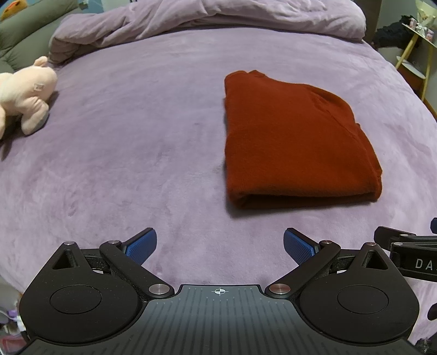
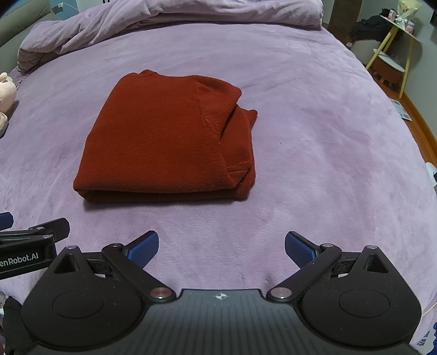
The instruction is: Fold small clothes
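A rust-red knitted garment (image 1: 295, 142) lies folded into a thick rectangle on the purple bed cover, its folded edge facing me. The right wrist view shows the same garment (image 2: 169, 136) left of centre, a sleeve layer peeking out at its right side. My left gripper (image 1: 220, 247) hovers open over bare cover, short of the garment and to its left, blue pads wide apart and holding nothing. My right gripper (image 2: 221, 250) is open too, short of the garment's near right corner. Each gripper's black body shows at the edge of the other's view.
A pink plush toy (image 1: 26, 92) lies at the left of the bed cover (image 1: 123, 142). A bunched purple duvet (image 1: 207, 19) runs along the far side. Beyond the bed's right edge stand a yellow-legged shelf (image 2: 393, 35) and a small stool (image 2: 389, 65) on the floor.
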`<state>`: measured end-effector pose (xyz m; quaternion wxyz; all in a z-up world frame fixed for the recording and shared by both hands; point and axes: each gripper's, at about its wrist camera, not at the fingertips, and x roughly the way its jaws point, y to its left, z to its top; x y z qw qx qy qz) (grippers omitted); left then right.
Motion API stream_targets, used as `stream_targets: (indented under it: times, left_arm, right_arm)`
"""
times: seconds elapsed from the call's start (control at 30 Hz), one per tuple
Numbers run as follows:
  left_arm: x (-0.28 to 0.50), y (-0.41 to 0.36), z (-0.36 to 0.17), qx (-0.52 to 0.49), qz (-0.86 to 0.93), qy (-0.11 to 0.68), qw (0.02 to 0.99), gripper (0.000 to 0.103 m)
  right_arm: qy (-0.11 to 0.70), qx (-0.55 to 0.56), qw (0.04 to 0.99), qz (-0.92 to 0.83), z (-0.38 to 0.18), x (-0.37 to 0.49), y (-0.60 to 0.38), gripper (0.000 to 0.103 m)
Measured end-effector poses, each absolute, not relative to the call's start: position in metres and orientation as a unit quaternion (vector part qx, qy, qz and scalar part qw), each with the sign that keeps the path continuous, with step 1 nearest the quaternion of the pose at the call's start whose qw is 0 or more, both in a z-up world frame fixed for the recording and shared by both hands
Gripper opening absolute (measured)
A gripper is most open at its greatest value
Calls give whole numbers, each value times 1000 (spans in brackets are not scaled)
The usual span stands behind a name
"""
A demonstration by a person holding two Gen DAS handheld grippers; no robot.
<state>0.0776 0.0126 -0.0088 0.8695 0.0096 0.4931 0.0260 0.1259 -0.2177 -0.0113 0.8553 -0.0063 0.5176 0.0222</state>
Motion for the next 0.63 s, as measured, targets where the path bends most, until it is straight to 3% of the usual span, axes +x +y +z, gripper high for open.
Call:
stream_targets:
  times: [0.63]
  left_arm:
    - [75, 5, -10, 36, 26, 489, 871, 102]
  right_arm:
    - [517, -1, 856, 14, -11, 124, -220, 99]
